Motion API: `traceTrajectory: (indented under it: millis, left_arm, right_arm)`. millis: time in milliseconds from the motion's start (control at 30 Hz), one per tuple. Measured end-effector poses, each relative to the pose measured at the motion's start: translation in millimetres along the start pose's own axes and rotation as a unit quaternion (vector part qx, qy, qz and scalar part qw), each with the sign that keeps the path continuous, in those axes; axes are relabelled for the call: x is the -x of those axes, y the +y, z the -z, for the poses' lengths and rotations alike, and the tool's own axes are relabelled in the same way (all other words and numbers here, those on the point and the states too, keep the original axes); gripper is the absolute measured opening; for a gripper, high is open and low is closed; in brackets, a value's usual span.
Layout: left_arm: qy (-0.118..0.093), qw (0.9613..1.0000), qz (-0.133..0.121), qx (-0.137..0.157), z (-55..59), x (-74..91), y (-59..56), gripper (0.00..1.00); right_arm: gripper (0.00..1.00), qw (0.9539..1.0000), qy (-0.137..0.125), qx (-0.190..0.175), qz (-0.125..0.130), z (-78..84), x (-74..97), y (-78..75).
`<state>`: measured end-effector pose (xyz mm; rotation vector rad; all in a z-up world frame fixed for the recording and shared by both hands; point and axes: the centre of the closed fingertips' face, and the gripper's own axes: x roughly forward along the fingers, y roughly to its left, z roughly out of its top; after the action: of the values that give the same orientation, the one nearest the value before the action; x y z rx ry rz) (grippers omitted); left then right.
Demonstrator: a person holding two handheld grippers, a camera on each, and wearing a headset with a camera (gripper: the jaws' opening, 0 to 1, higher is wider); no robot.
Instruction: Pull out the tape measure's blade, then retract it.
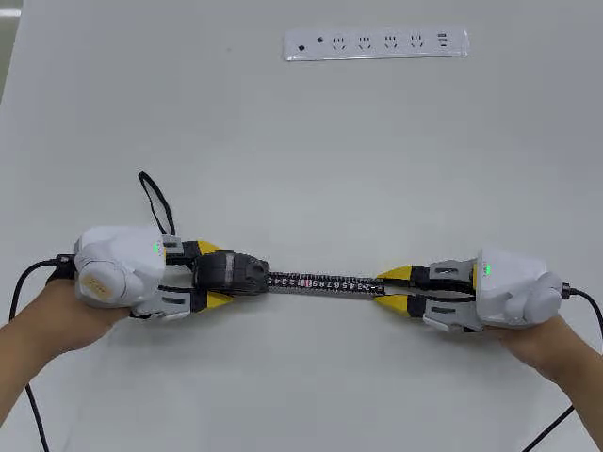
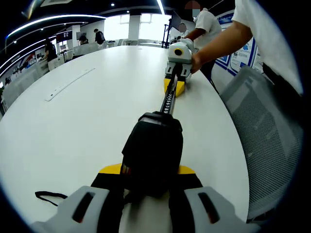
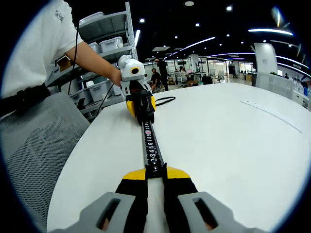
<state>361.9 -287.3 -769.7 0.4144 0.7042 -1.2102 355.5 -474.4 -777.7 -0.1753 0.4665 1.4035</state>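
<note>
Two tools, lower frame. Left tool (image 1: 215, 274) clamped tape measure case (image 1: 237, 272), lower left; right tool (image 1: 393, 288) pinched end of blade (image 1: 320, 282), lower right. Blade partly drawn out across surface (image 1: 283, 151) between them. Retraction not yet done.

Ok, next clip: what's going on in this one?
A person at a white table holds a gripper in each hand. The left gripper is shut on the tape measure's black case, and the right gripper is shut on the end of the blade. The blade is out part way, stretched straight between the two. The case's strap trails on the table, and a power strip lies at the far side.
</note>
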Motion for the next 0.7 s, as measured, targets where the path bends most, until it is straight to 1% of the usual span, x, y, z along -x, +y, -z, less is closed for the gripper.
traceTrajectory:
  millis: [700]
  left_arm:
    - [0.002,1.0,0.0,0.003,0.7,-0.3,0.9,0.31]
  right_arm:
    - [0.09,1.0,0.004,-0.002,0.006,4.6,13.1,-2.3]
